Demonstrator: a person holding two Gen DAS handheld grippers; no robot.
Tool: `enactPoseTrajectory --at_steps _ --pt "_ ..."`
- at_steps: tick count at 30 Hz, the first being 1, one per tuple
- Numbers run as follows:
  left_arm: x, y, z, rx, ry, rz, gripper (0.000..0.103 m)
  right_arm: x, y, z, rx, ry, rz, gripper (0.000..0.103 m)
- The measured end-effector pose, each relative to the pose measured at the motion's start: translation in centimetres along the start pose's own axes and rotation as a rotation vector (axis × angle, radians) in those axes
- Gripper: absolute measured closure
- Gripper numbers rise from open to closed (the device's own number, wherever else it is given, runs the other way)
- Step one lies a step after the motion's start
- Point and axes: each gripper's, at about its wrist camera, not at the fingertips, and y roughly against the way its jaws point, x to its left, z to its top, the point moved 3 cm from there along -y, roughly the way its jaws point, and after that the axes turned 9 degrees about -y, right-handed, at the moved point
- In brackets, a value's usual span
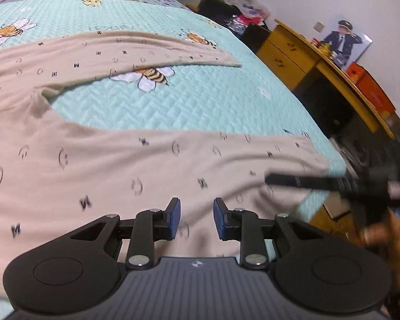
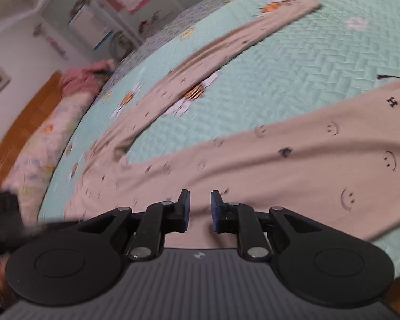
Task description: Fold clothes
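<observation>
Beige knit trousers point(image 1: 146, 165) lie spread on the quilted bedspread point(image 1: 189, 106); left gripper point(image 1: 196, 218) released above them. Right wrist view: right gripper point(image 2: 200, 210) released, empty. Fabric appears light and limp; grasp at the hem.

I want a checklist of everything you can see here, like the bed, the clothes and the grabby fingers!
Surface: mint quilted bedspread printed with bees and daisies.
Job's things: beige trousers with smiley print, spread flat, legs apart in a V; far leg, near leg.
Clutter: pink bundle by the pillow end, blurred.
Grippers: left gripper open, nothing between its fingers, above the near leg; right gripper open, empty, over the same leg.
Cables: nothing seen.
Surroundings: yellow desk with an orange box and a poster; shelves on the far wall.
</observation>
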Motion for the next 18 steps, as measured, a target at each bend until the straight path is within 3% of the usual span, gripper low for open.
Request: enactPoseTrajectory --at_steps 6,9,11,18 --pt "-2.0 -4.5 2.6 0.083 -0.098 0.071 0.075 0.0 -1.6 -3.0 0.085 0.037 -0.046 0.086" --pt "-1.9 -7.3 2.6 0.164 -0.111 0.119 0.075 -0.6 -1.3 -5.1 0.103 0.045 -0.063 0.095" --pt "-1.7 -7.8 2.5 0.159 -0.109 0.124 0.074 -0.9 -0.8 -6.2 0.093 0.057 -0.073 0.103" --pt "-1.9 -8.2 3.2 0.221 -0.143 0.123 0.074 -0.1 -0.2 -6.3 0.112 0.095 -0.108 0.103"
